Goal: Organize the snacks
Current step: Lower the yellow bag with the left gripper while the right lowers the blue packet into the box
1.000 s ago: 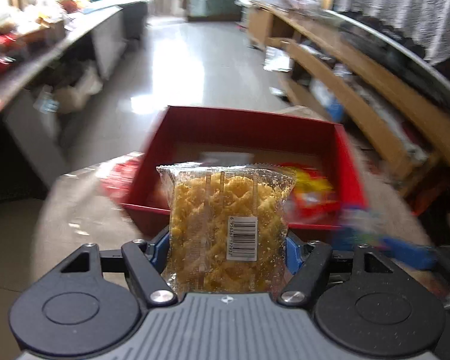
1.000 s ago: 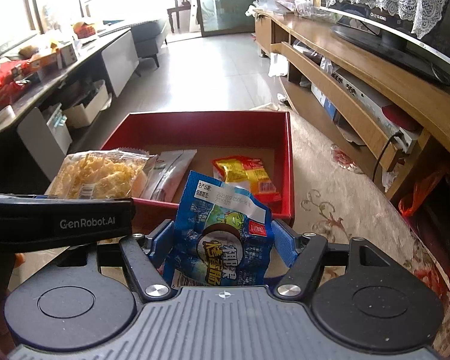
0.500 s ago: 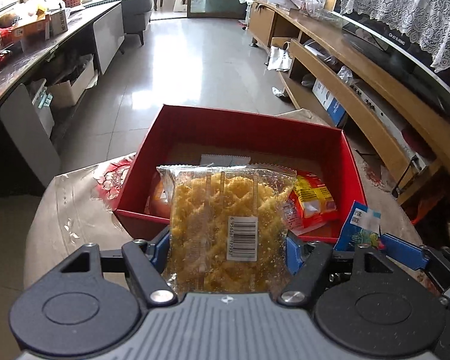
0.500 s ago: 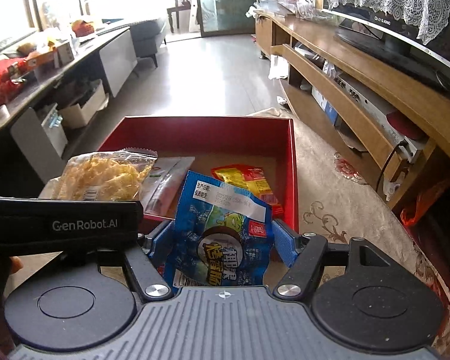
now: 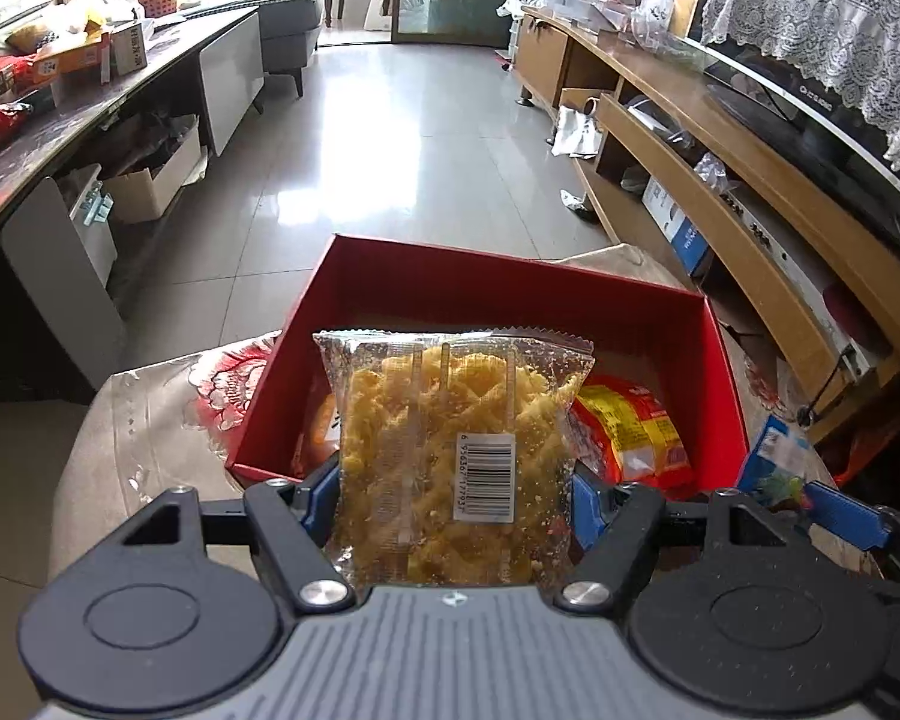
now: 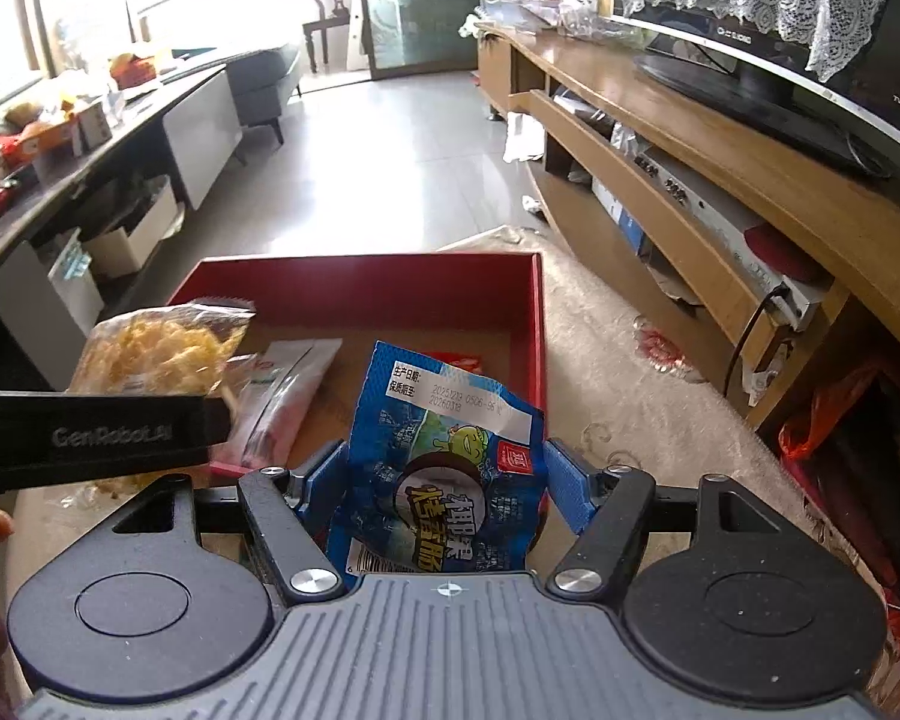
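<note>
Left hand-held gripper (image 5: 453, 495) is clamped on a clear packet (image 5: 450, 456) of yellow snacks, held upright over the near wall of the red box (image 5: 510, 288). Right hand-held gripper (image 6: 444, 489) is clamped on a blue packet (image 6: 447, 474), also at the near wall. A red-yellow packet (image 5: 627, 432) and a white pouch (image 6: 282, 402) lie inside the box.

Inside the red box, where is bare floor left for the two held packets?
Bare cardboard runs along the red box's far wall and its far right corner. The near half is crowded: a pale sachet on the left, a red-yellow packet on the right.
</note>
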Demonstrator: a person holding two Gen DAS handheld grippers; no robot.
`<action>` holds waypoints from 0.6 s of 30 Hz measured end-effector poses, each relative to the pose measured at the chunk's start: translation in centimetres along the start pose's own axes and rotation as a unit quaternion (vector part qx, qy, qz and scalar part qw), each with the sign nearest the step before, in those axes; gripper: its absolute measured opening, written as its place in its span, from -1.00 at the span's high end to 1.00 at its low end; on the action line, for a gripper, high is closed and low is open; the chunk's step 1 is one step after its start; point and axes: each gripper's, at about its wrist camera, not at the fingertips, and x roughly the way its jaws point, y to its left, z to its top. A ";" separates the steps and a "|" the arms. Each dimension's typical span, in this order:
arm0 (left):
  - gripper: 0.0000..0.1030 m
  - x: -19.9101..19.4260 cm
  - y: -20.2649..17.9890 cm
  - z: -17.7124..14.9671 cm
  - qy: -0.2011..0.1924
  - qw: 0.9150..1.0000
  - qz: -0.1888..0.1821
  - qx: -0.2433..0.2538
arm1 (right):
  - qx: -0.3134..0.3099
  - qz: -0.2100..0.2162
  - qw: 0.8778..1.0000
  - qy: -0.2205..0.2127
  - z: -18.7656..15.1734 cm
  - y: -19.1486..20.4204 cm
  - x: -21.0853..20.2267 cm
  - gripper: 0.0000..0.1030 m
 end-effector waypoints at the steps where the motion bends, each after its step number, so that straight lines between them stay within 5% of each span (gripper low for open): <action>1: -0.33 0.1 0.1 0.2 0.000 1.000 0.000 -0.002 | 0.001 -0.002 1.000 -0.001 0.2 -0.2 0.1 -0.47; 18: -0.33 2.9 0.0 2.5 0.000 1.000 0.019 -0.007 | 0.025 -0.004 1.000 -0.006 3.2 -1.5 3.3 -0.47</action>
